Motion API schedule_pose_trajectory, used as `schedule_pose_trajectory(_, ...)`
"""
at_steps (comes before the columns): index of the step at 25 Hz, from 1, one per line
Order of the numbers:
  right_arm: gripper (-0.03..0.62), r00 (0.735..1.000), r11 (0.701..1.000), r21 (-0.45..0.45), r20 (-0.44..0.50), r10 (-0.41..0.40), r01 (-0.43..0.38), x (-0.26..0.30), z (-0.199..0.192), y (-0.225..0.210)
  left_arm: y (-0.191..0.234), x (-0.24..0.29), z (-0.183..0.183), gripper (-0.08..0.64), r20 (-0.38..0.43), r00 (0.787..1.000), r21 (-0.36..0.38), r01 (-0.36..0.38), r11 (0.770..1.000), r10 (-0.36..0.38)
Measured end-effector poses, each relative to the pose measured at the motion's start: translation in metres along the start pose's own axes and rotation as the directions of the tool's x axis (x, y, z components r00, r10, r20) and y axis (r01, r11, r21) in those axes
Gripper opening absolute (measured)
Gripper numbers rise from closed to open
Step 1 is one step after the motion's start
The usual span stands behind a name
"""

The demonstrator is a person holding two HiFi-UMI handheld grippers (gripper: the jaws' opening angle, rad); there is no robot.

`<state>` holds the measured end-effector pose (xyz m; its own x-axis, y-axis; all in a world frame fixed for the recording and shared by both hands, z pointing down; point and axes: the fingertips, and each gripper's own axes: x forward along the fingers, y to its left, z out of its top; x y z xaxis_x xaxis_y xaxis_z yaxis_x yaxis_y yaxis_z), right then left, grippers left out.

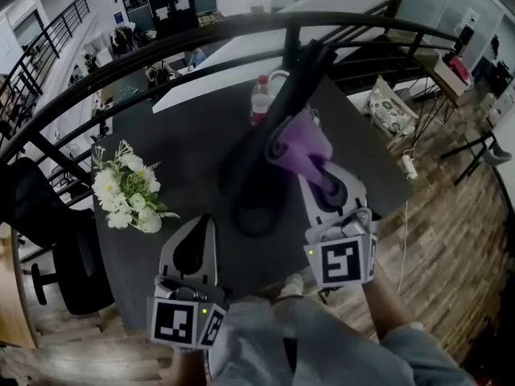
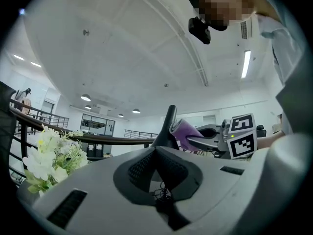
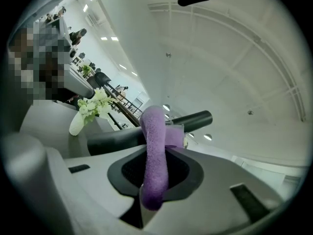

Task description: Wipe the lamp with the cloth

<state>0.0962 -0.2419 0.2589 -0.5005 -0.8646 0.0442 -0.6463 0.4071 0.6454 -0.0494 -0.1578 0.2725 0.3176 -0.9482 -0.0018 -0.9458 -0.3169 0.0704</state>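
The right gripper (image 1: 323,185) is clamped on the cloth (image 1: 299,145), a fuzzy purple fold that bulges past its tips and presses against the slanting black arm of the lamp (image 1: 283,103), which stands mid-counter (image 1: 185,151). The left gripper (image 1: 201,223), jaws together and empty, is held low by the counter's near edge, apart from the lamp.

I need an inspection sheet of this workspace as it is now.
Surface: dark grey table.
Job's things: black ring-based lamp stands on it; purple cloth pressed against its arm.
Clutter: white flower bouquet at left; clear plastic bottle with red label behind the lamp.
Grippers: left hand-held gripper shut, empty; right hand-held gripper shut on purple cloth.
Cables: white power strip with cord on floor.
Surroundings: black railing, wooden floor, black office chair.
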Motion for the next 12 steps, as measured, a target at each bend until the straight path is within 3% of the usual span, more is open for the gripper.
schedule_pose_trajectory(12, 0.054, 0.999, 1.000, 0.006, 0.044, 0.013, -0.013, 0.028, -0.011, -0.033, 0.000, 0.007, 0.002, 0.005, -0.006, 0.994, -0.009, -0.109, 0.994, 0.109)
